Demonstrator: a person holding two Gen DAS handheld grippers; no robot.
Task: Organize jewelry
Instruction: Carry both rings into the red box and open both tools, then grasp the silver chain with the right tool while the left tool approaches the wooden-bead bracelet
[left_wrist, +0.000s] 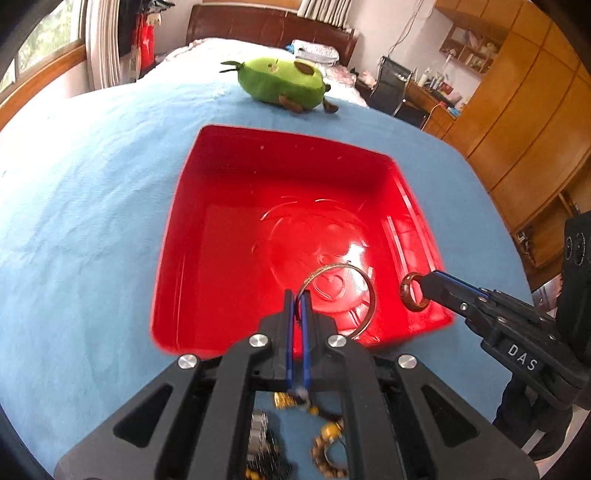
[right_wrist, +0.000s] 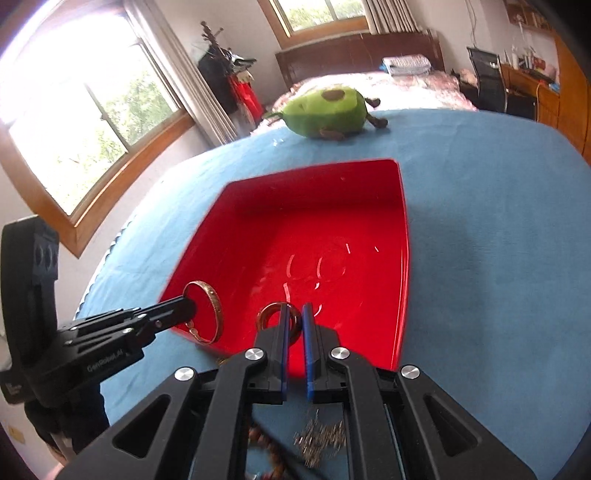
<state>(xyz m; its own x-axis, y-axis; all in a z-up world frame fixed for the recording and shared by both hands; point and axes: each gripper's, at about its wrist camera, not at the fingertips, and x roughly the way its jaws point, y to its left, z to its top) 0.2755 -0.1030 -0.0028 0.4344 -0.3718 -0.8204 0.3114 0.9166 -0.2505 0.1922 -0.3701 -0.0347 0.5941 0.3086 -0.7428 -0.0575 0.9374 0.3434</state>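
Observation:
A red square tray (left_wrist: 291, 155) lies on the blue bed cover, also in the right wrist view (right_wrist: 314, 173). My left gripper (left_wrist: 298, 295) is shut on a gold bangle (left_wrist: 365, 288) and holds it over the tray's near edge; the bangle also shows in the right wrist view (right_wrist: 216, 302). My right gripper (right_wrist: 295, 314) is shut on a brown ring (right_wrist: 267, 314) over the tray's near right corner; the ring also shows in the left wrist view (left_wrist: 408, 295). Loose jewelry (left_wrist: 328, 439) lies on the cover below the grippers.
A green avocado plush (left_wrist: 280, 83) lies beyond the tray. A silver chain pile (right_wrist: 321, 439) lies near me. A window is to the left, and a desk with chair (left_wrist: 395, 88) and wooden wardrobes (left_wrist: 517, 122) are to the right.

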